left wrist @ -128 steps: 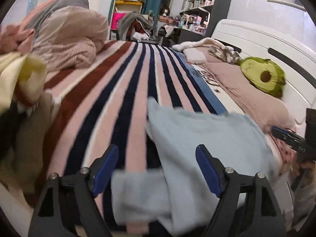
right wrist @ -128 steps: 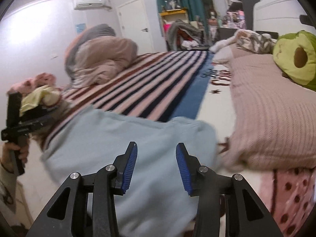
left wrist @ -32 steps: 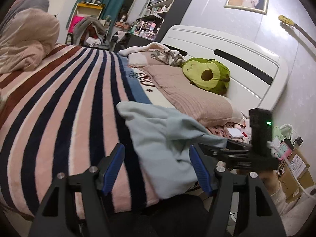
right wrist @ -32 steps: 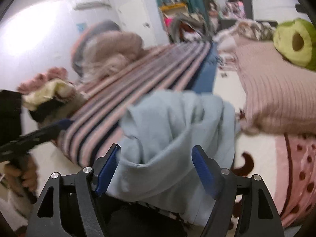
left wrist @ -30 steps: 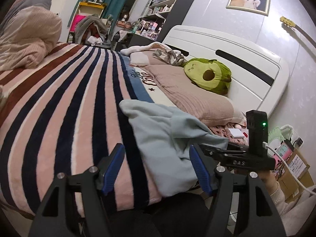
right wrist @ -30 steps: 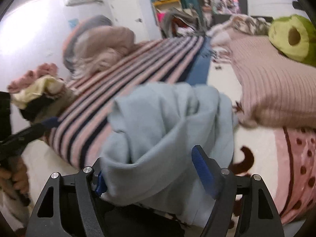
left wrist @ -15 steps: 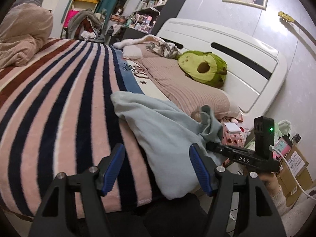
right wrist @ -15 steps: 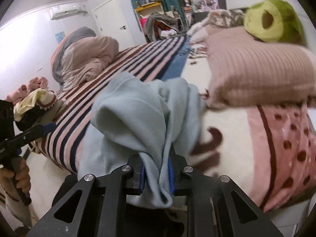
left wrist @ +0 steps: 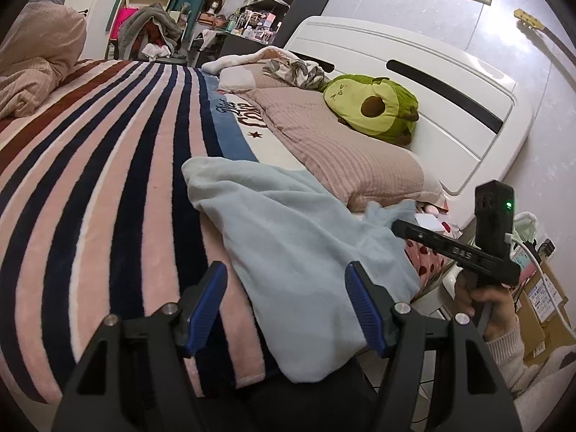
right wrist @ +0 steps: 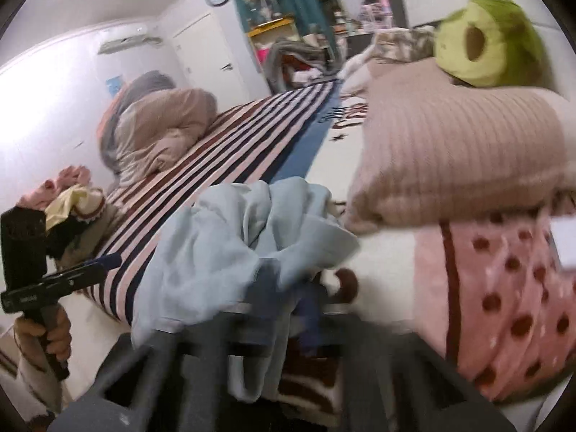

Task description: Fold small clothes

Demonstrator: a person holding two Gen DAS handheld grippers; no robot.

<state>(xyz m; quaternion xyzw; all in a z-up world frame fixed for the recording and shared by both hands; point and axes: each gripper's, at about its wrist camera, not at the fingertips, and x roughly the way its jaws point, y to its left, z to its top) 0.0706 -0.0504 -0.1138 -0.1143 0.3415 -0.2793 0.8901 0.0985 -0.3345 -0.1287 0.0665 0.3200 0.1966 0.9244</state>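
Blurring right gripper [right wrist: 288, 298] amid bunched light-blue garment [right wrist: 230, 244].

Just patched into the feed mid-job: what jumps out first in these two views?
A light blue garment lies rumpled across the near edge of the striped blanket, with the right gripper shut on one bunched corner. The left gripper hovers open over it. A green avocado plush sits on the pink pillow by the headboard.

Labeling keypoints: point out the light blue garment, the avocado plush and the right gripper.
light blue garment [left wrist: 298, 252], left wrist view, flat middle of the cloth.
avocado plush [left wrist: 372, 109], left wrist view, around its brown pit.
right gripper [left wrist: 399, 225], left wrist view, finger ends at a bunched edge.
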